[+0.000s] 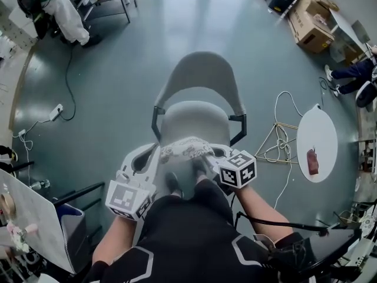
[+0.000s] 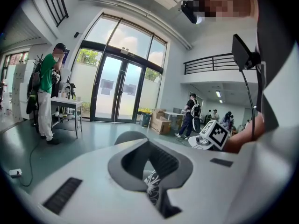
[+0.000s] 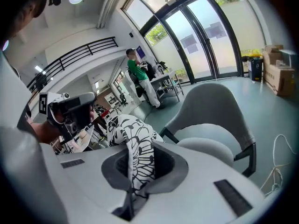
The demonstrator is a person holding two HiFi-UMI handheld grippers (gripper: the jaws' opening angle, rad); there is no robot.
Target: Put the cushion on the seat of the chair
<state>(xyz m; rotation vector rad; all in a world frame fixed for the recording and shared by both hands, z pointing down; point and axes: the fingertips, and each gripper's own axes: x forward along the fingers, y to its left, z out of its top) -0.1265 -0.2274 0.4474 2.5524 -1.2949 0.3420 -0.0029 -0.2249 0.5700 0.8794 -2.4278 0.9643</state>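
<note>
The left gripper (image 1: 159,156) and the right gripper (image 1: 213,154) hold the black-and-white patterned cushion (image 1: 186,148) stretched between them. Each pair of jaws is closed tight on a pinch of its fabric, the left on the cushion's left edge and the right on its right edge. The cushion hangs just ahead of both grippers, over the front edge of the grey chair (image 1: 200,75) seat (image 1: 194,119); I cannot tell whether it touches the seat. The chair's backrest stands beyond the cushion, facing the grippers. A round white table (image 1: 317,135) stands well off to the right gripper's right, with a loose white cable (image 1: 281,141) on the floor between it and the chair.
</note>
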